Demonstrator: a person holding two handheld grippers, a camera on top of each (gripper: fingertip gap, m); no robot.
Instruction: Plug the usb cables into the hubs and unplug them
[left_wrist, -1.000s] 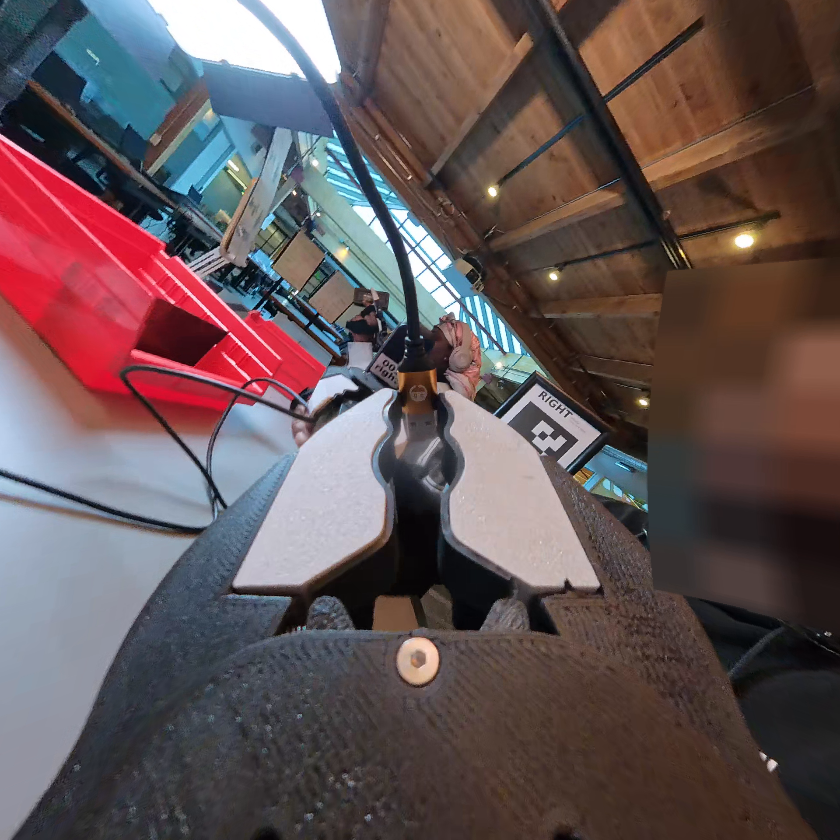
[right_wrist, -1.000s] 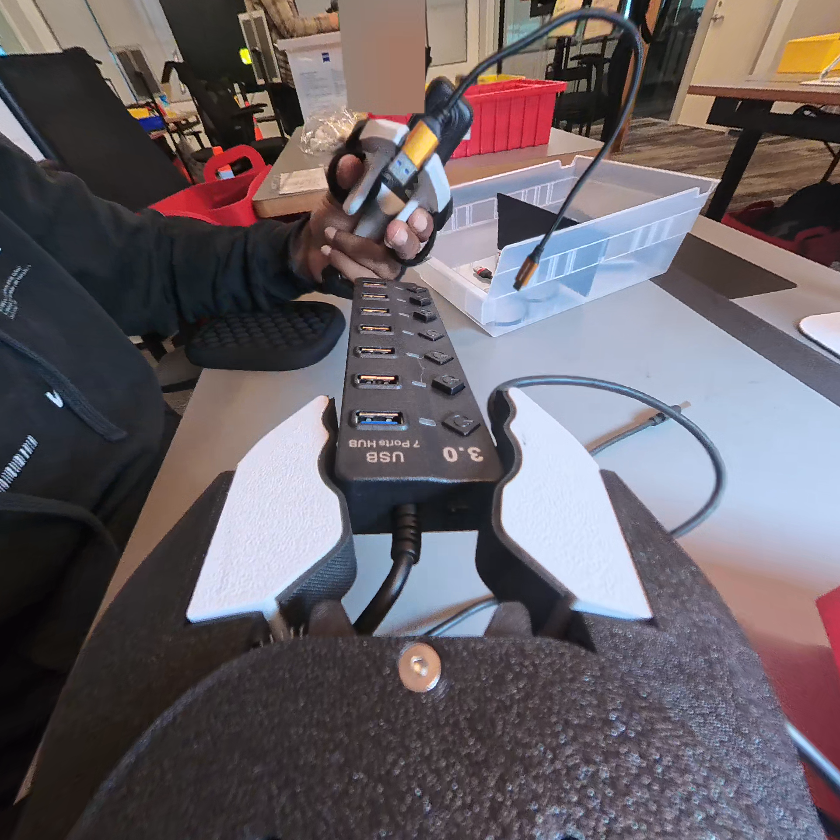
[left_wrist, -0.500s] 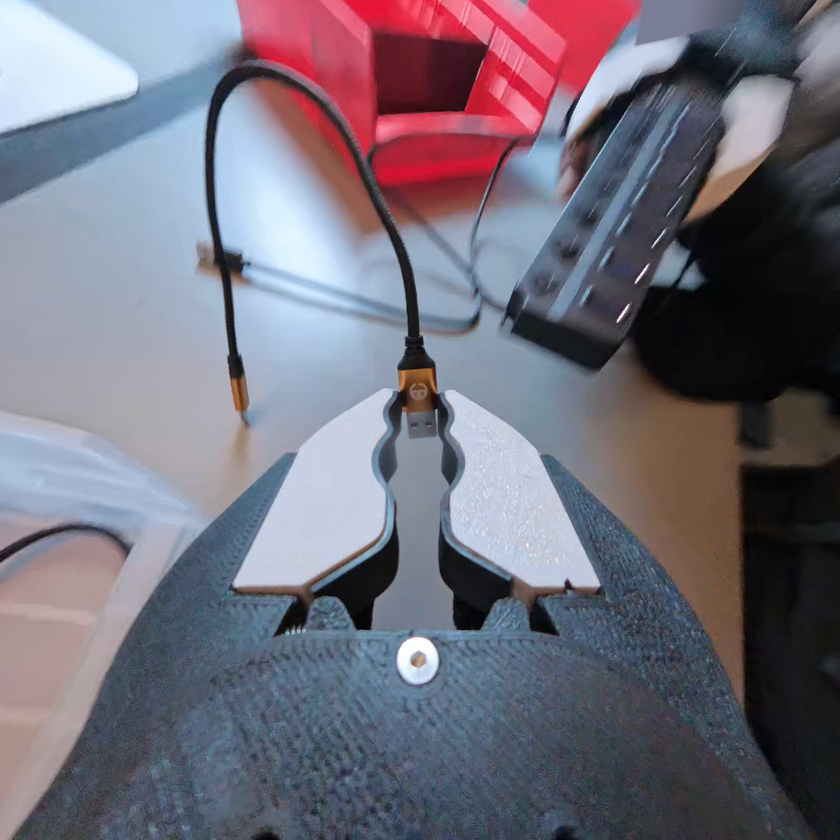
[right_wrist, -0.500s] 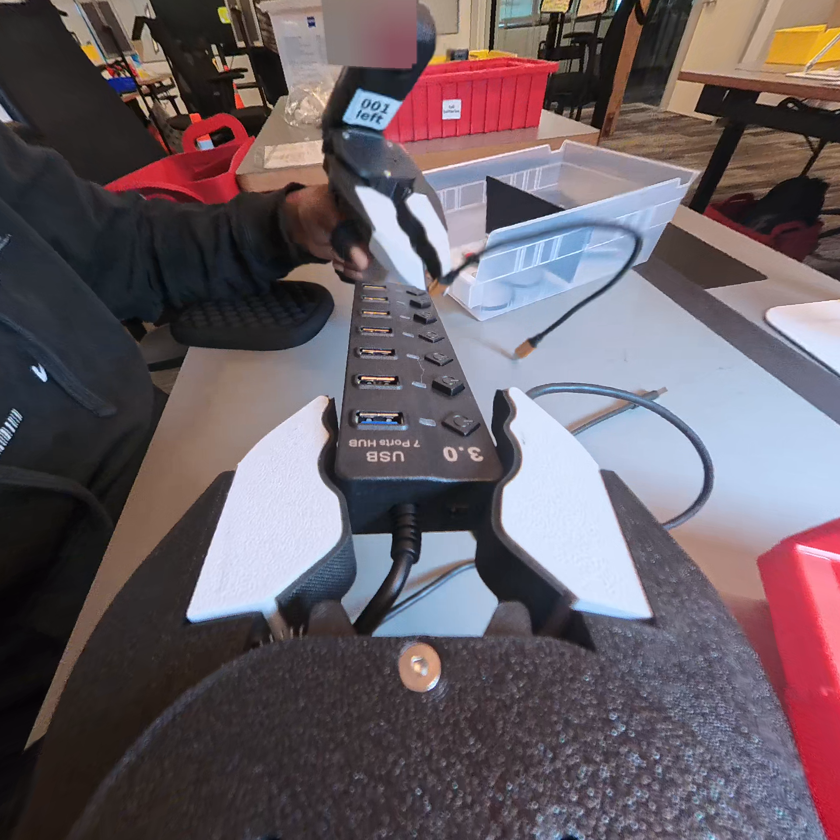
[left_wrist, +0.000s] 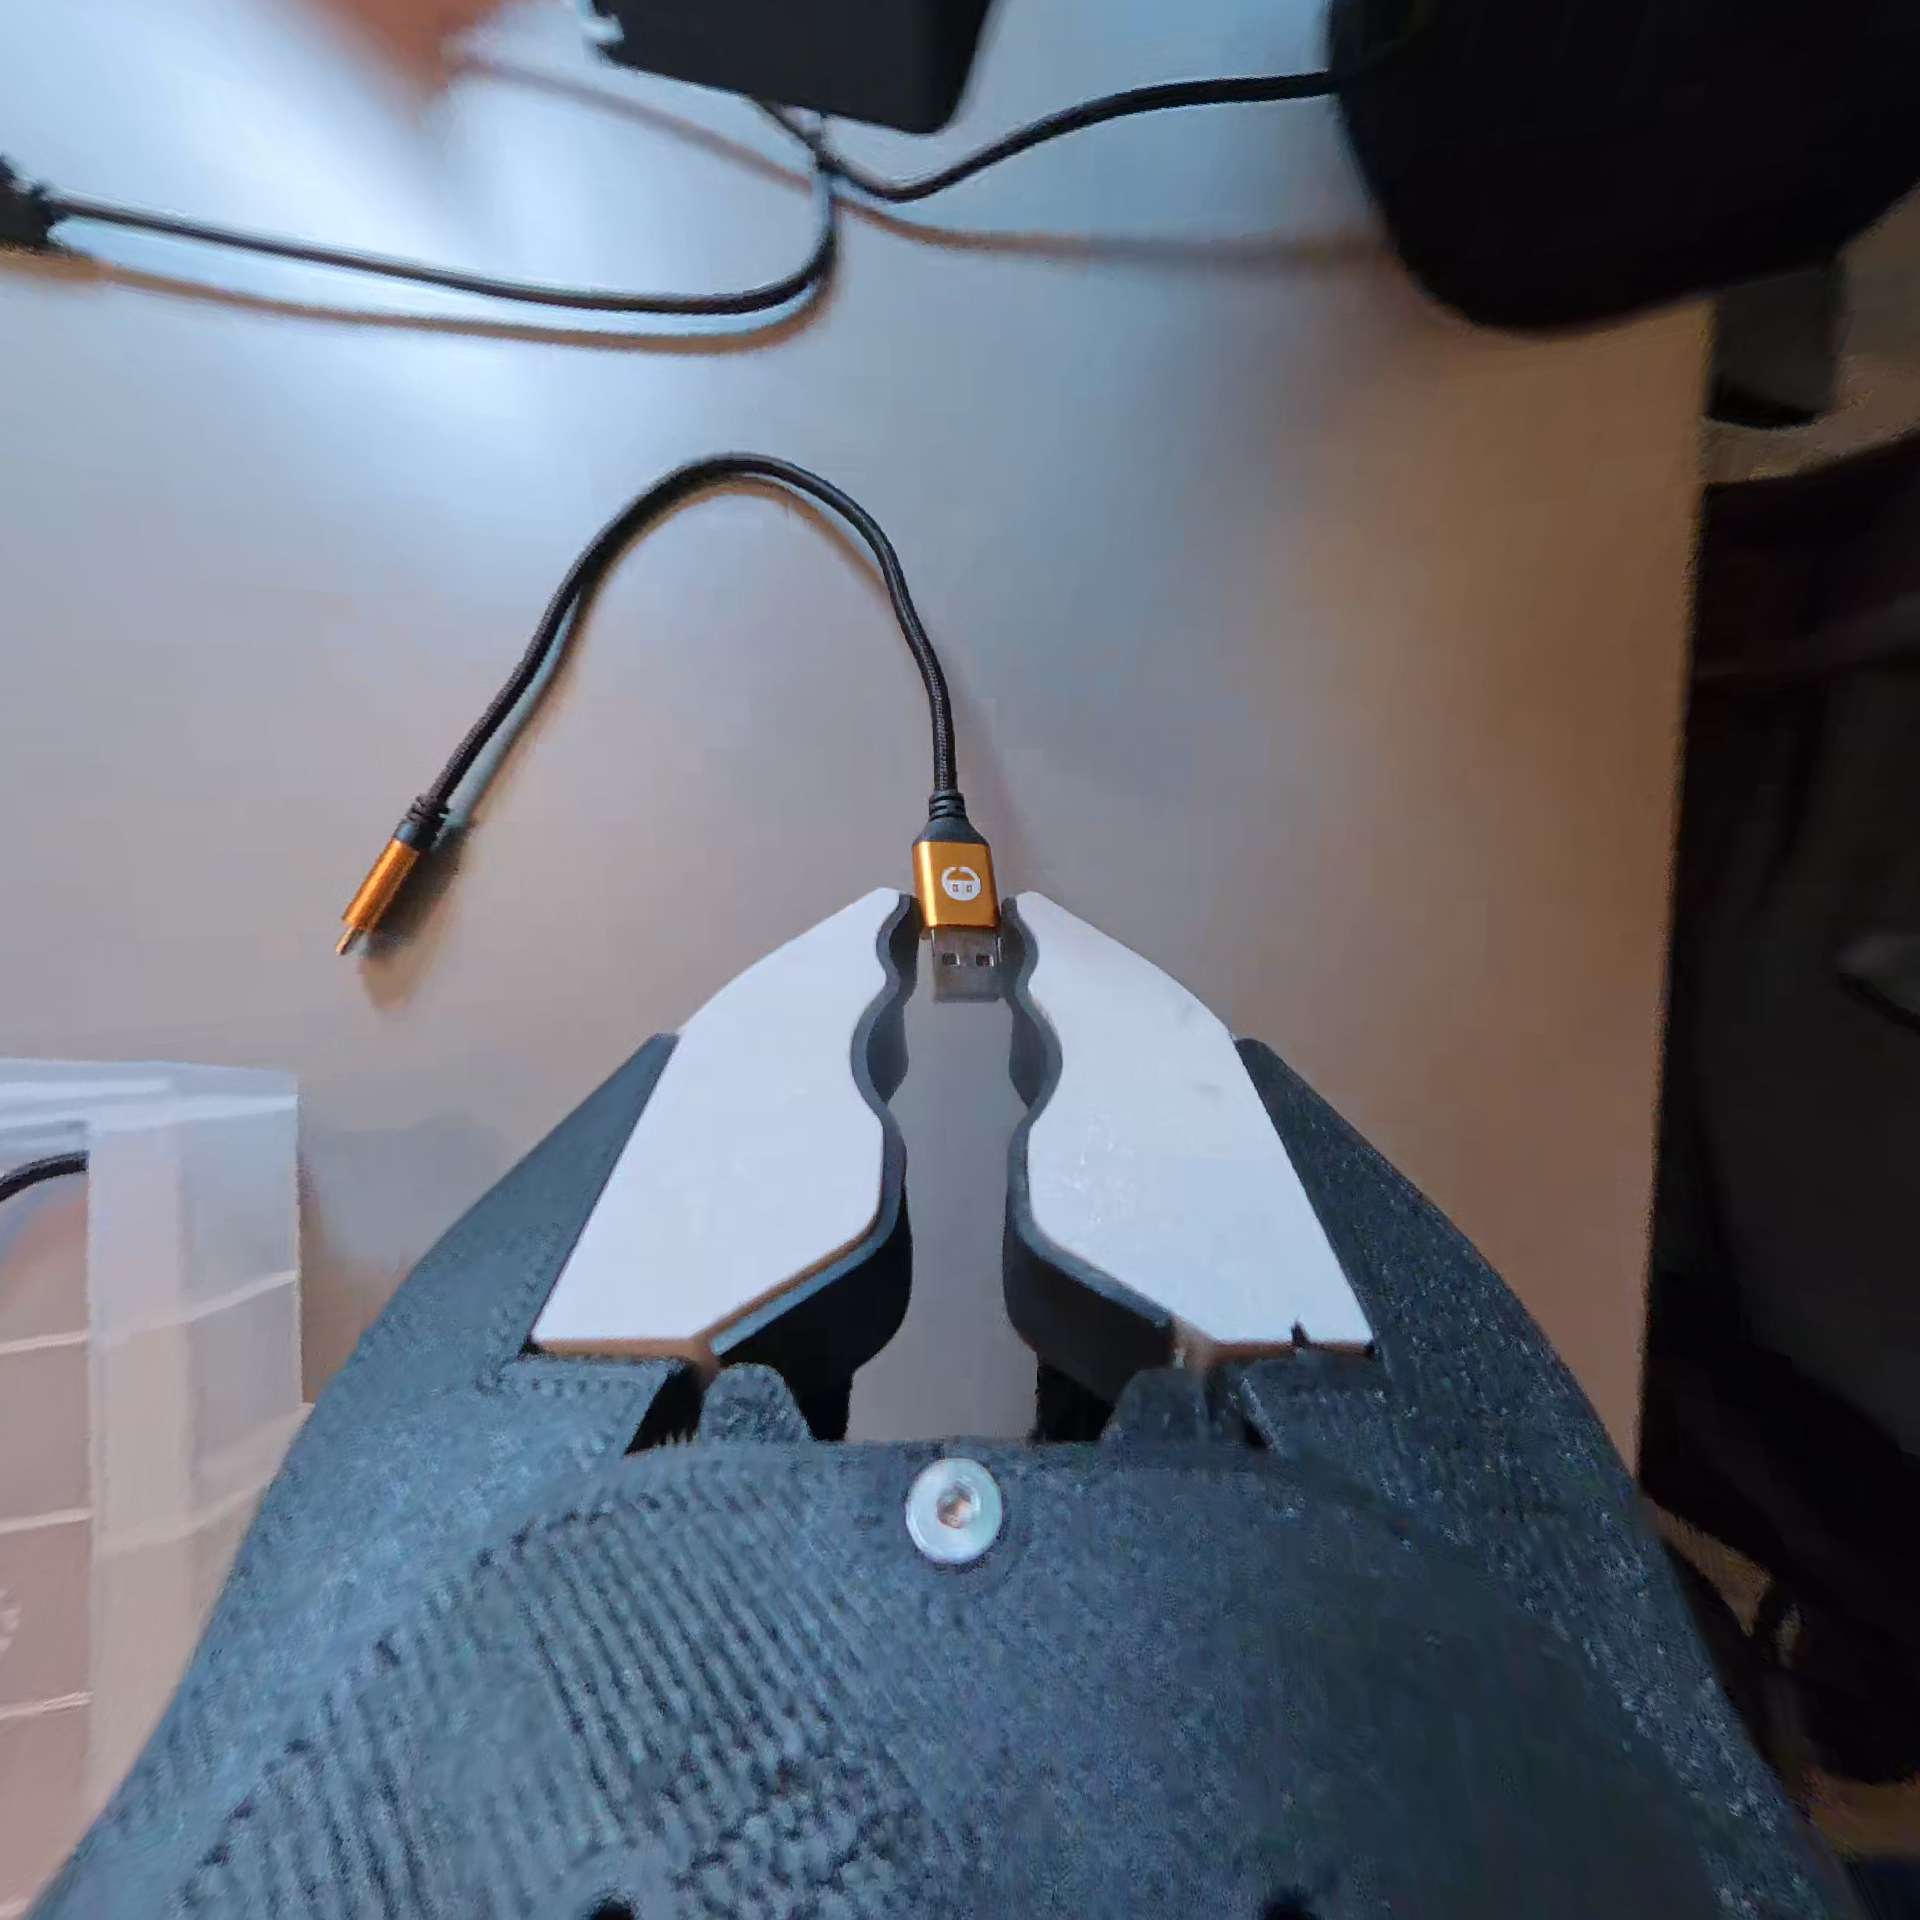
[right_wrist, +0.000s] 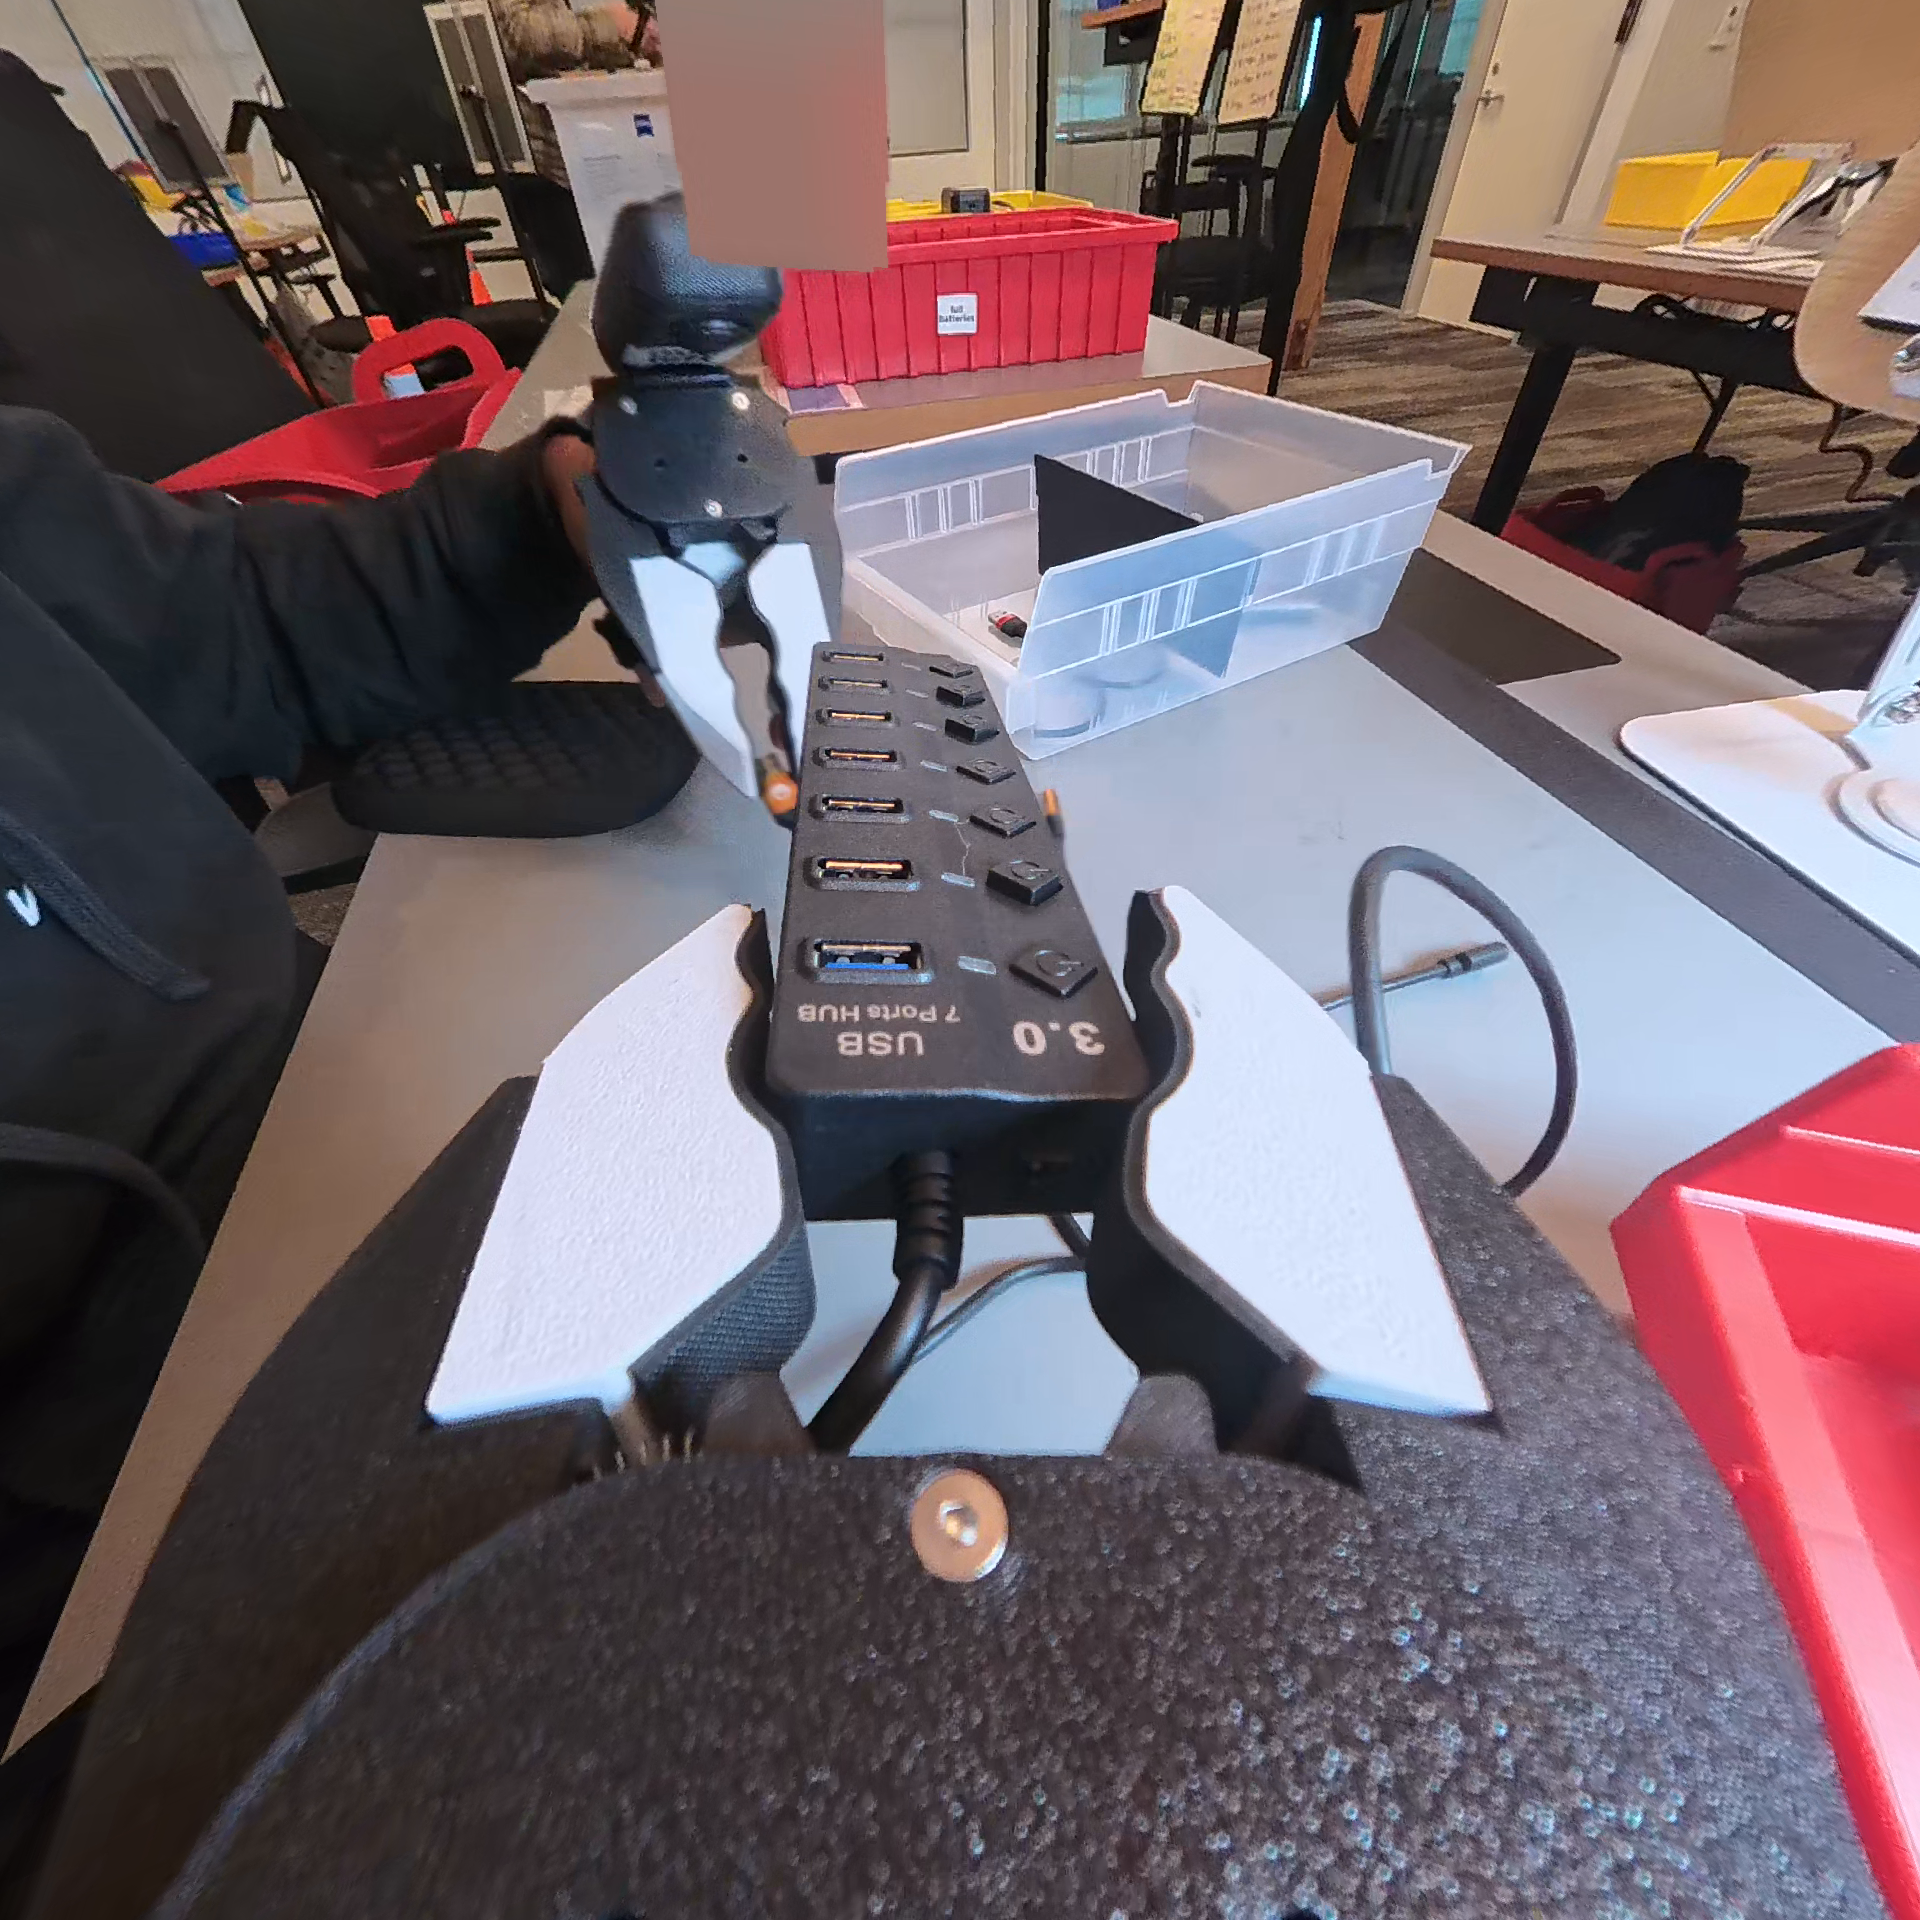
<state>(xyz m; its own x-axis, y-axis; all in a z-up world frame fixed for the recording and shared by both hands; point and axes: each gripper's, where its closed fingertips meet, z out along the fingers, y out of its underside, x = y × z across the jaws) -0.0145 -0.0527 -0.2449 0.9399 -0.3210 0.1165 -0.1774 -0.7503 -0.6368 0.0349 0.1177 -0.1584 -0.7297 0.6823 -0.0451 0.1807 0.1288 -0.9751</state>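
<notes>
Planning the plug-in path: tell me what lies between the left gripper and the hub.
Nothing: in the right wrist view the left gripper hangs just beside the hub.

Hub (right_wrist: 935, 914) lies lengthwise on counter (right_wrist: 1299, 831), near end btwn right hand-held gripper (right_wrist: 951, 997) fingers. Left hand-held gripper (right_wrist: 743, 707) just left of hub's far end. Bin (right_wrist: 1143, 561) behind hub, to the right. Loose cable (right_wrist: 1455, 935) right of hub.

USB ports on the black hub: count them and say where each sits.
7, in one column down the hub's left side, from the blue port nearest the right tongs to the farthest; all empty.
</notes>
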